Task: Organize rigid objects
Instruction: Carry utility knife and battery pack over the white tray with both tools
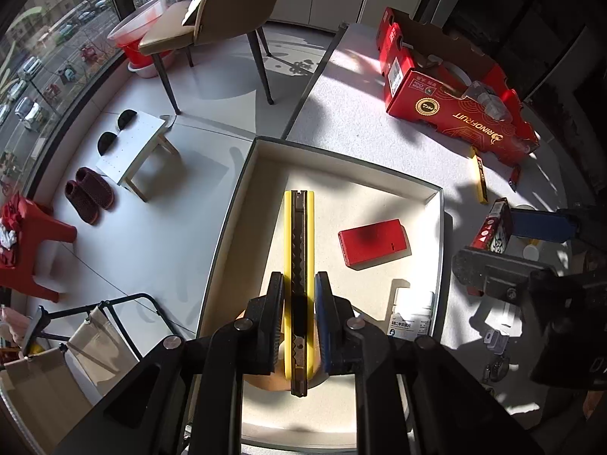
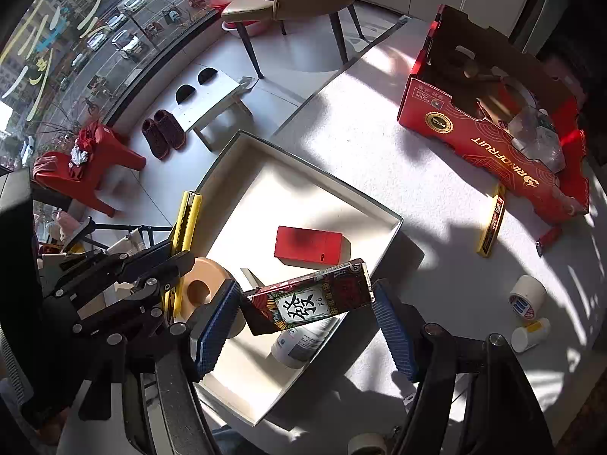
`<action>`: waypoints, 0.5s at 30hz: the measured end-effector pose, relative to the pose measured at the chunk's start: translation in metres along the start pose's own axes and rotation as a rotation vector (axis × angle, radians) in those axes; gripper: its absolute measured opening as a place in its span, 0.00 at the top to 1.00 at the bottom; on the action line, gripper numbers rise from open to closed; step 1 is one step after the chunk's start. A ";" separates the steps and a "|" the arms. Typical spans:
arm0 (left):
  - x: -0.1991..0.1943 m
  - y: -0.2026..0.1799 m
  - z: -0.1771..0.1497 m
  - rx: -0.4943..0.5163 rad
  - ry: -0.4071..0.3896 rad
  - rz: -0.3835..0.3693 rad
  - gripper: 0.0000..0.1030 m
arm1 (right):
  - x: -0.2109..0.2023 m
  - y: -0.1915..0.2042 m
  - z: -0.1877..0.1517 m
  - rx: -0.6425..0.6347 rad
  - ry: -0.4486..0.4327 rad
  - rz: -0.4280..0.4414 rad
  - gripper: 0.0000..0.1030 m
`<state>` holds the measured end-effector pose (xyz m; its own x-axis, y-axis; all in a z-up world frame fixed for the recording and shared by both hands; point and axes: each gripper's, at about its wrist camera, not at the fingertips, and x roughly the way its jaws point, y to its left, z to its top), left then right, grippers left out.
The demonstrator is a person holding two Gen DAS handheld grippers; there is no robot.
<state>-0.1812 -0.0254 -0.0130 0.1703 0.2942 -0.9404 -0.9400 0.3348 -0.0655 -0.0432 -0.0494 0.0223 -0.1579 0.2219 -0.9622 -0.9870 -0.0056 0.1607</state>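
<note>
My left gripper [image 1: 299,280] is shut on a yellow utility knife [image 1: 299,265], which points away from me above the white tray [image 1: 436,204]. A flat red box [image 1: 373,240] and a white bottle [image 1: 411,316] lie inside the tray, and a peach tape roll [image 2: 205,280] sits under the left gripper. My right gripper [image 2: 303,292] holds a patterned card box [image 2: 307,299] by its ends between blue pads, tilted, above the tray's near right part and over the white bottle [image 2: 303,341]. In the right wrist view the knife [image 2: 187,220] shows at the tray's left edge.
A red cardboard fruit box [image 2: 493,140] with items inside stands at the table's far right. A yellow stick-shaped item [image 2: 493,223] and a small red piece [image 2: 550,237] lie in front of it. A tape roll [image 2: 527,295] and a small bottle [image 2: 531,333] lie further right. Chair and stools stand on the floor to the left.
</note>
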 end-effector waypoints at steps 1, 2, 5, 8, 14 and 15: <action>0.002 0.000 0.003 -0.001 -0.001 -0.001 0.83 | 0.001 -0.003 0.002 0.011 0.001 0.001 0.30; 0.004 -0.001 0.007 -0.002 -0.002 -0.003 0.83 | 0.002 -0.005 0.004 0.020 0.001 0.003 0.30; 0.010 -0.002 0.014 0.001 -0.001 -0.001 0.83 | 0.005 -0.010 0.008 0.040 0.002 0.000 0.30; 0.014 -0.003 0.018 0.000 0.004 -0.002 0.83 | 0.008 -0.012 0.010 0.049 0.005 0.000 0.30; 0.020 -0.003 0.017 0.001 0.016 -0.002 0.83 | 0.016 -0.011 0.011 0.053 0.019 0.005 0.30; 0.020 -0.002 0.016 0.001 0.018 -0.003 0.83 | 0.018 -0.011 0.010 0.053 0.024 0.008 0.30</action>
<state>-0.1709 -0.0056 -0.0267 0.1678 0.2771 -0.9461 -0.9391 0.3368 -0.0679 -0.0351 -0.0354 0.0057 -0.1672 0.1988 -0.9657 -0.9828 0.0444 0.1793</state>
